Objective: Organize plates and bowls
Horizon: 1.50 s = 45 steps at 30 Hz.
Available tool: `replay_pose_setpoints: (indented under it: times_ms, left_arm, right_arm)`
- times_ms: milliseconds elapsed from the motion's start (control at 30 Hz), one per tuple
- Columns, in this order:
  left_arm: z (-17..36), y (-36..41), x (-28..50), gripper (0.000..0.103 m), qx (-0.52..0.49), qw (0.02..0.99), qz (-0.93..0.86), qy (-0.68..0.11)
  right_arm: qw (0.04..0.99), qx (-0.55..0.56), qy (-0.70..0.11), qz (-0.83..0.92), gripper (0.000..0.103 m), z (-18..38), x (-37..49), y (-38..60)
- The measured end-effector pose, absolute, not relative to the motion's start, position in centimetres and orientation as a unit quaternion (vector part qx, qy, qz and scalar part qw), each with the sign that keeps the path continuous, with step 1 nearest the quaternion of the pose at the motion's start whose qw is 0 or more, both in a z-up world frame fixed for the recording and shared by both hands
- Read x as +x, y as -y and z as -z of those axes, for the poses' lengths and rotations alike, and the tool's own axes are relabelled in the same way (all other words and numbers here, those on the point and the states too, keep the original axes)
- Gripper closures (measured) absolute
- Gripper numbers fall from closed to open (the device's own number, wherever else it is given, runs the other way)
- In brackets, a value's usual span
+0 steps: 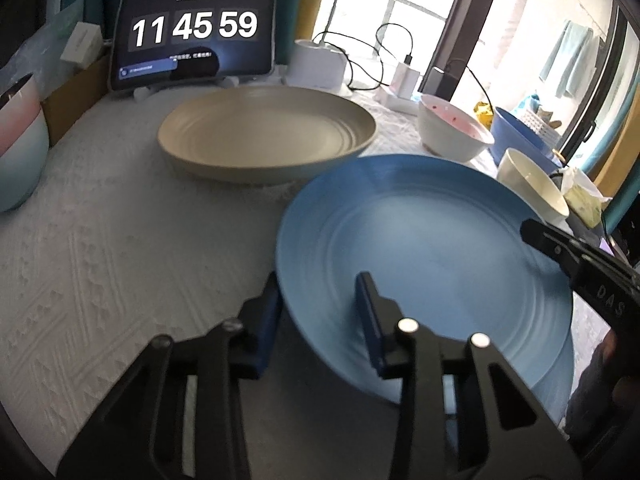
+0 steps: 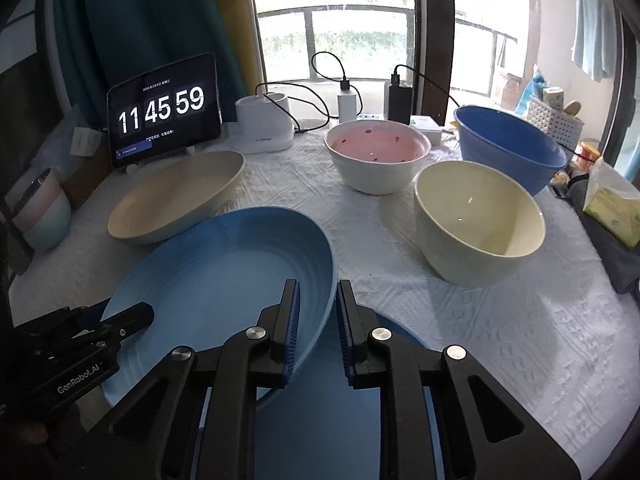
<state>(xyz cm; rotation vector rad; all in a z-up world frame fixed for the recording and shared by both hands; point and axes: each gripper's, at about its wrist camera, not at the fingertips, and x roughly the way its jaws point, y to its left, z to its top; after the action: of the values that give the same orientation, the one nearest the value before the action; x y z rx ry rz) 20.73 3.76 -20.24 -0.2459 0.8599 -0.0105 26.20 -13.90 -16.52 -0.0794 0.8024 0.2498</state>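
Note:
A blue plate [image 2: 216, 280] lies tilted on a second blue plate [image 2: 316, 432] near the table's front edge. My right gripper [image 2: 318, 284] straddles the upper plate's right rim, and its blue pads press the plate wall from inside and outside. My left gripper [image 1: 319, 280] straddles the same blue plate [image 1: 420, 248] at its left rim, one finger outside and one inside, with plate surface still showing between the inner pad and the rim. Behind stand a beige plate [image 1: 264, 136], a white bowl with a pink inside [image 2: 378, 160] and a cream bowl [image 2: 476, 224].
Stacked pastel bowls [image 1: 18, 148] sit at the far left. A tablet clock [image 1: 196, 36], a white charger dock [image 2: 266, 128] and cables line the back. A blue basin [image 2: 508, 148] and a tissue pack [image 2: 612, 204] stand at the right edge. White cloth [image 1: 100, 240] covers the table.

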Motion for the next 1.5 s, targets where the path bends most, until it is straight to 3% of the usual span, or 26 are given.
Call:
replay_pose_setpoints:
  times_ms: [800, 1500]
  left_arm:
    - [16.5, 0.8, 15.6, 0.066, -0.070, 0.930, 0.030, -0.361]
    - [18.1, 6.2, 13.9, 0.066, -0.013, 0.919, 0.068, -0.388]
  right_arm:
    - [0.931, -0.029, -0.352, -0.093, 0.087, 14.1, 20.5, 17.6]
    - [0.927, 0.002, -0.371, -0.052, 0.087, 16.4, 16.5, 22.6]
